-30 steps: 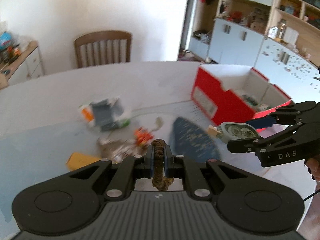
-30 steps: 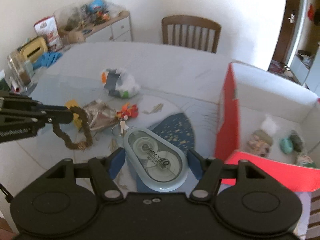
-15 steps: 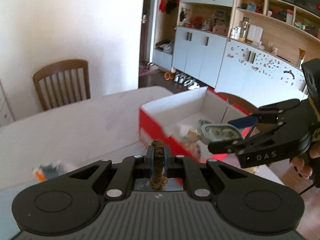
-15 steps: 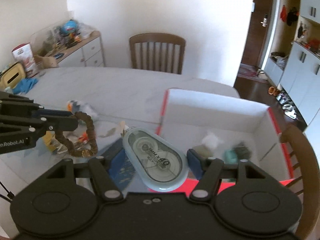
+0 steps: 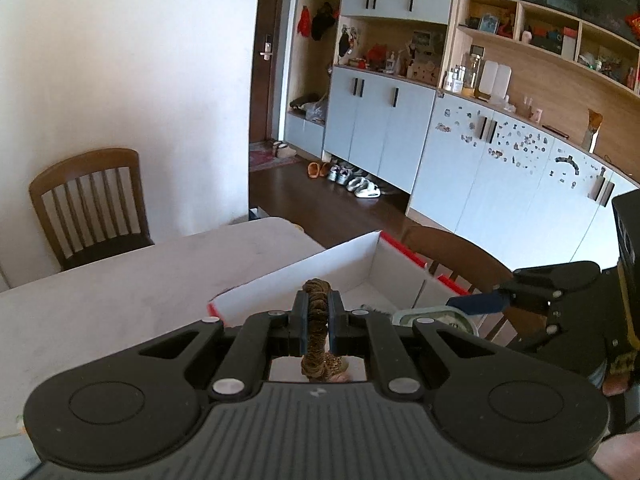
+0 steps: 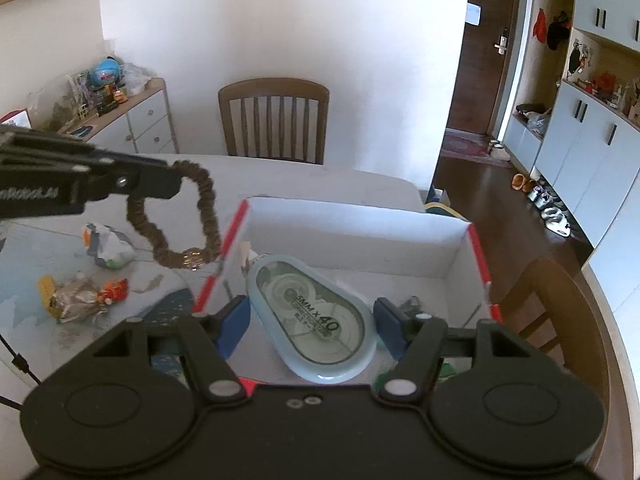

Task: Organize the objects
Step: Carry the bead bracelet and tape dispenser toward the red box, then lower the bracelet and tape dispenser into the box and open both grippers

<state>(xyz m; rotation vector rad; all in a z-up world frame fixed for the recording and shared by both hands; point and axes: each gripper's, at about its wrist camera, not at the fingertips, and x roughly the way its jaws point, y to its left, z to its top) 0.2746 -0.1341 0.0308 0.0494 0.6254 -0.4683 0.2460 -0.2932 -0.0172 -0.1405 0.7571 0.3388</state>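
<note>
My left gripper is shut on a brown fabric scrunchie, which hangs as a loop from its tips, just left of the box's left wall. My right gripper is shut on a pale blue correction tape dispenser, held between its blue pads above the inside of the box. The box is red outside and white inside, and holds a few small items. In the left wrist view the right gripper and the correction tape dispenser hover over the box.
On the table, left of the box, lie a grey-white packet, a crumpled wrapper, an orange toy and a dark speckled piece. Wooden chairs stand at the far side and the right.
Both grippers have moved up and to the right, from over the clutter to the box, each still holding its object. The clutter has slipped out of the left wrist view.
</note>
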